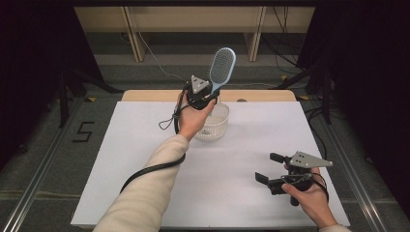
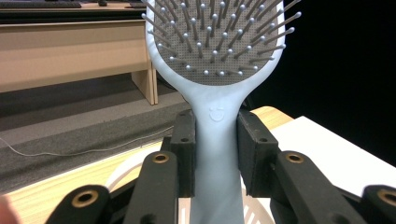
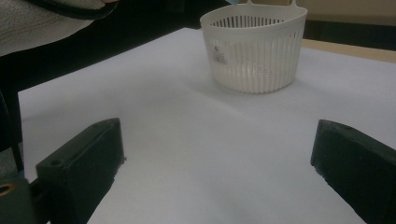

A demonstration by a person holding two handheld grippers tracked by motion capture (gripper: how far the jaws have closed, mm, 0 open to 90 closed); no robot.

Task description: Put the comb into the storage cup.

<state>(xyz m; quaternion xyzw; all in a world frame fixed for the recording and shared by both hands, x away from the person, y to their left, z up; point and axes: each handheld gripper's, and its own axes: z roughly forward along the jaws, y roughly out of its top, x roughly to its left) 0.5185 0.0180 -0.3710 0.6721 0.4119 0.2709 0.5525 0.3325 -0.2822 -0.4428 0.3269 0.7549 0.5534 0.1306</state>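
My left gripper (image 1: 209, 95) is shut on the handle of a pale blue hairbrush (image 1: 222, 67), which stands upright with its bristled head at the top, just above a white slatted basket (image 1: 215, 126). In the left gripper view the brush handle (image 2: 215, 154) is clamped between both black jaws and the basket's rim (image 2: 122, 171) shows below. My right gripper (image 1: 270, 168) rests low over the white table near the front right, open, with nothing between its jaws. In the right gripper view the basket (image 3: 254, 49) stands ahead on the table.
The white tabletop (image 1: 145, 159) has a wooden strip (image 1: 145, 95) along its far edge. Beyond it stand wooden benches (image 1: 193, 24) on a grey floor with cables. My left sleeve (image 1: 145, 193) crosses the front left of the table.
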